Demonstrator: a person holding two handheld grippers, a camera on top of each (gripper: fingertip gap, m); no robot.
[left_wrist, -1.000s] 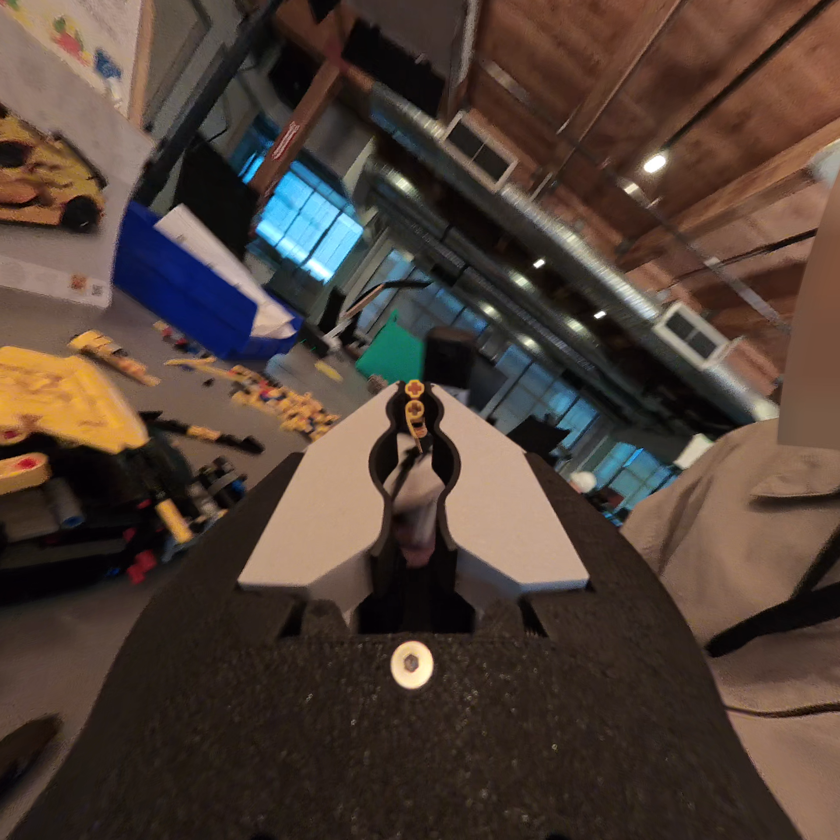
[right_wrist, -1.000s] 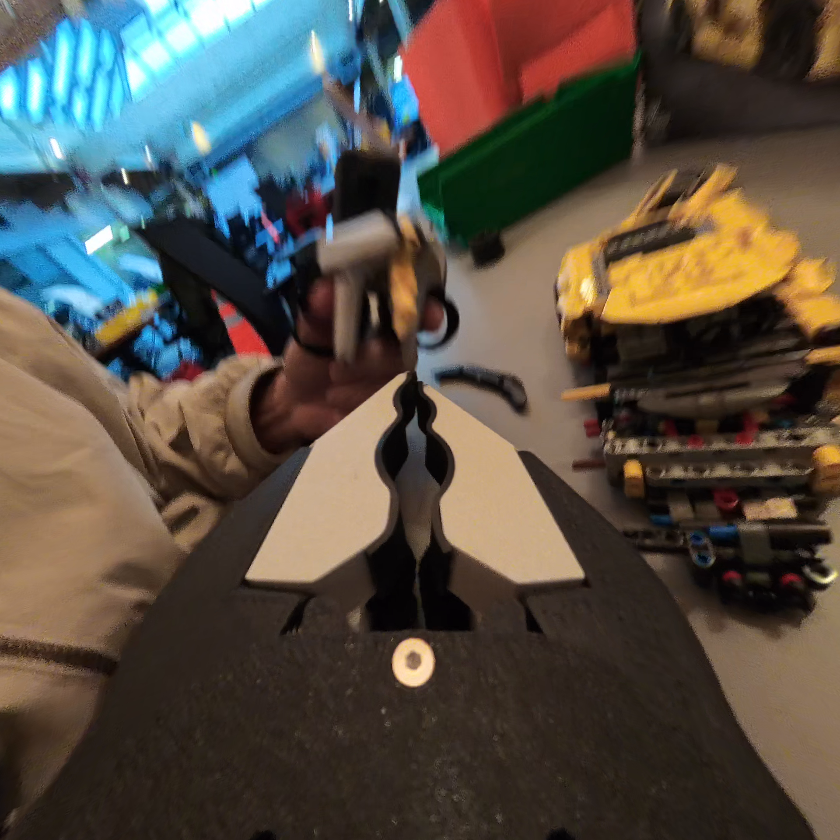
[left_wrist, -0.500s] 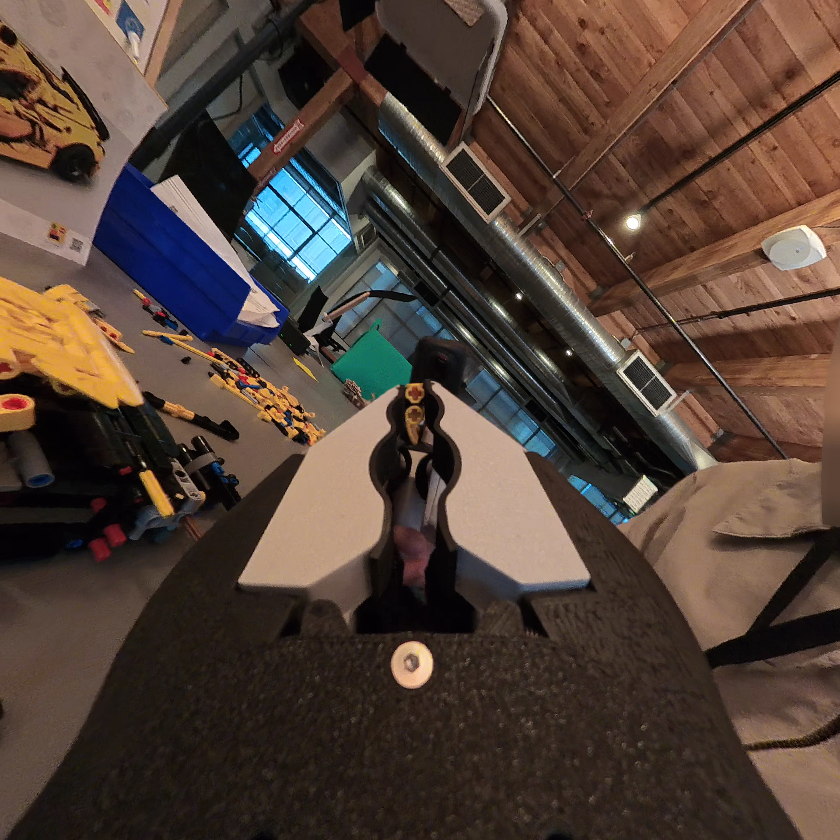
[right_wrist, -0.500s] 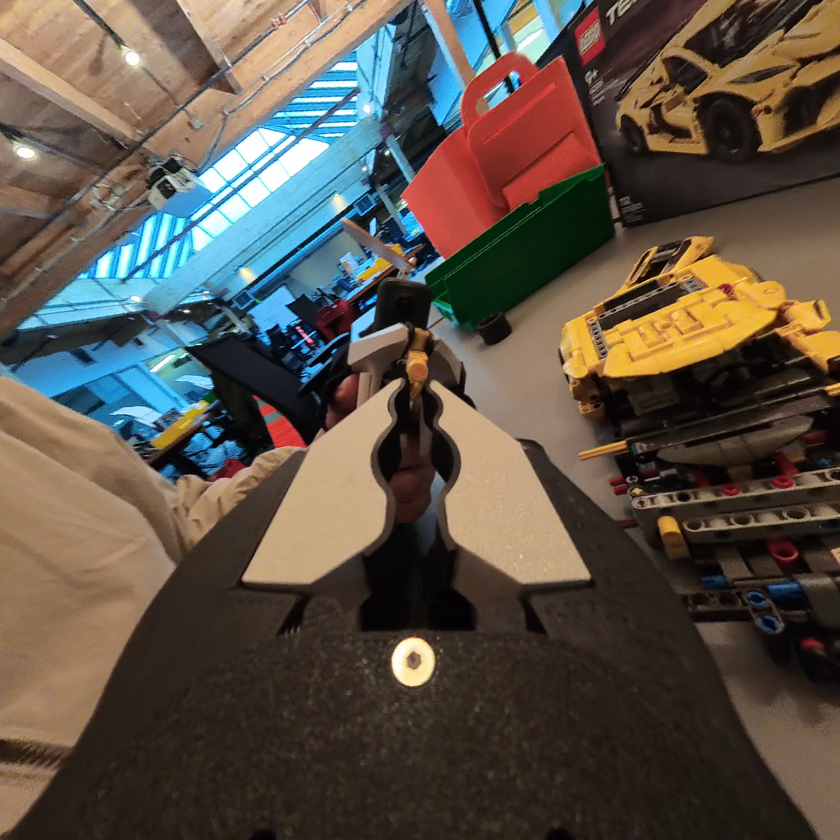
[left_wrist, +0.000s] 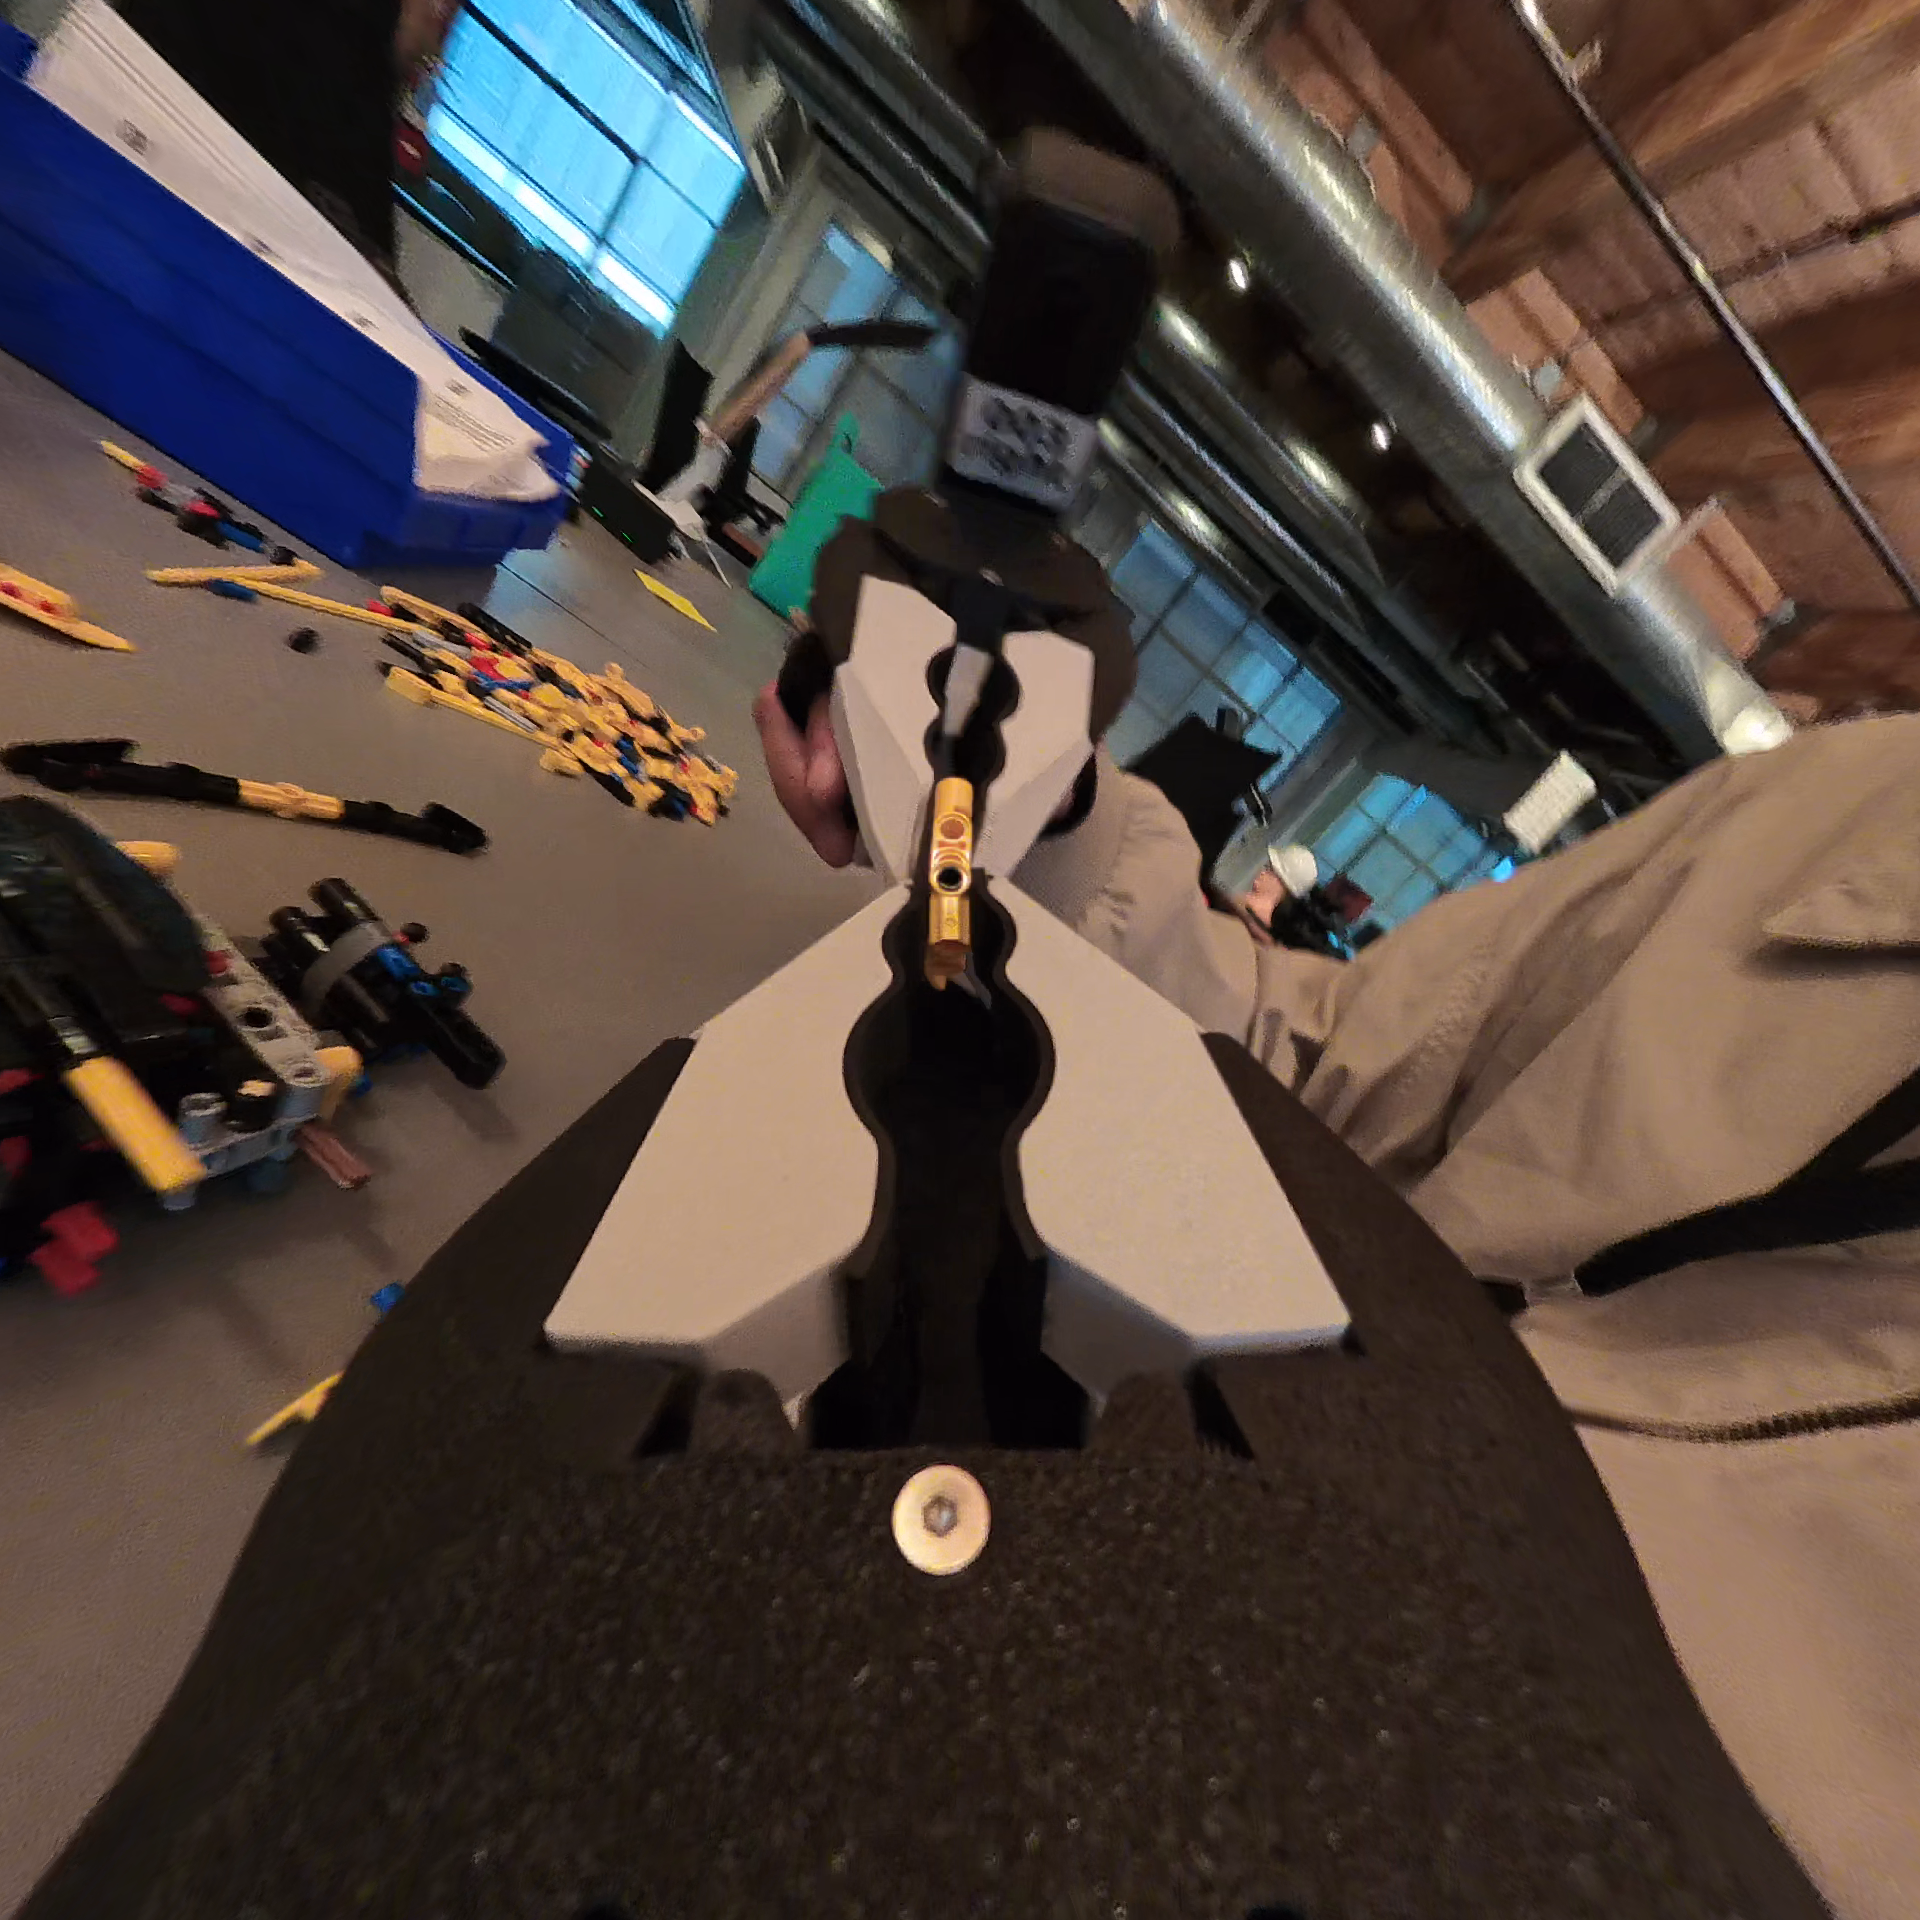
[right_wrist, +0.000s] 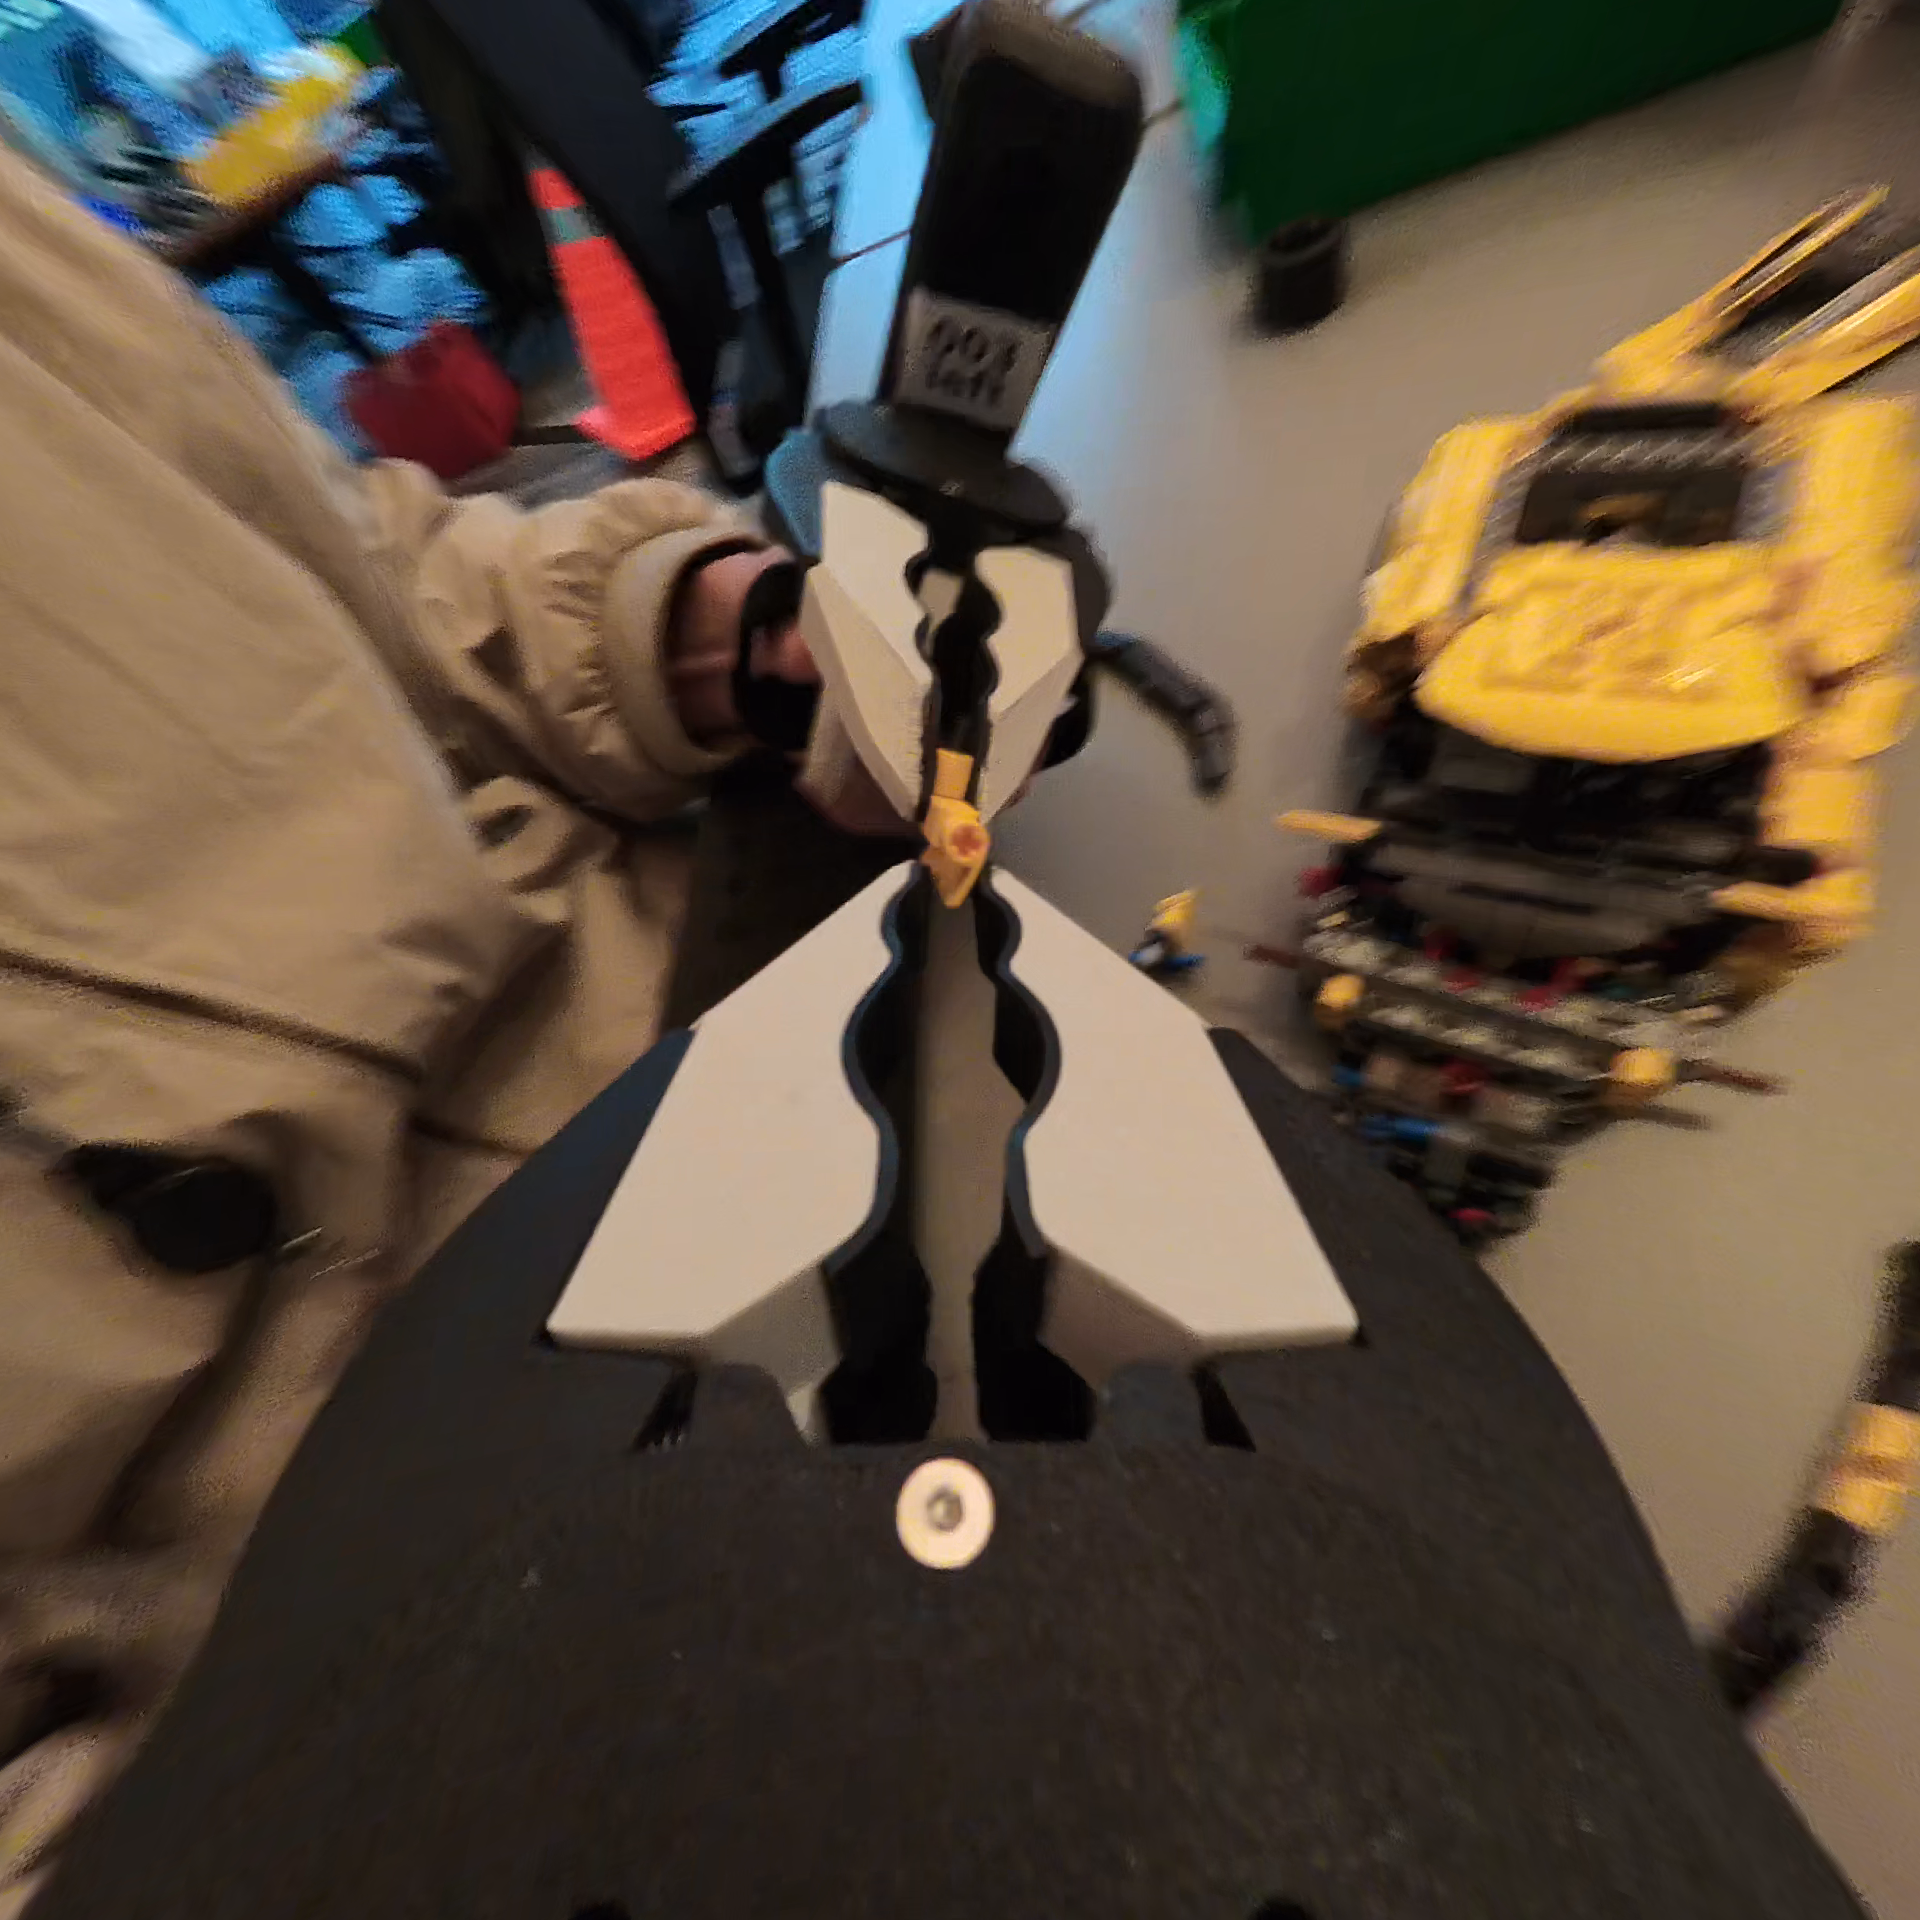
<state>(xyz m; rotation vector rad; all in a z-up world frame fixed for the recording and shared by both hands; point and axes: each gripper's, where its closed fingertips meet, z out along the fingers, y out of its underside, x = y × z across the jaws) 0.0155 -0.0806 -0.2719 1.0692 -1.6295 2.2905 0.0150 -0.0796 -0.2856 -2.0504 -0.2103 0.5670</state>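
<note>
A small yellow building-toy connector with round holes (left_wrist: 951, 904) is held in the air between my two grippers, which face each other tip to tip. My left gripper (left_wrist: 951, 883) is shut on its near end. My right gripper (left_wrist: 951, 831) meets it from the far side, its tips closed against the connector's other end. In the right wrist view the connector (right_wrist: 958, 831) sits at my right gripper's (right_wrist: 951, 878) tips, with the left gripper (right_wrist: 951, 800) clamped on it beyond. A hand holds each gripper.
A yellow toy-brick car (right_wrist: 1621, 644) on its part-built chassis (left_wrist: 156, 1039) stands on the grey table (left_wrist: 623, 935). Loose yellow pieces (left_wrist: 582, 707), a black-and-yellow beam (left_wrist: 249, 795), a blue bin (left_wrist: 208, 343) and a green bin (right_wrist: 1455, 104) lie around. A beige sleeve (left_wrist: 1558, 1039) is close by. Less than 4 cm separates the two grippers' tips. Both grippers' tips are roughly 15 cm from the yellow toy-brick car (right_wrist: 1621, 644).
The two grippers have come together tip to tip. The right gripper, away from the connector before, now has its tips on the end that sticks out of the left gripper. Both views tilted downward.
</note>
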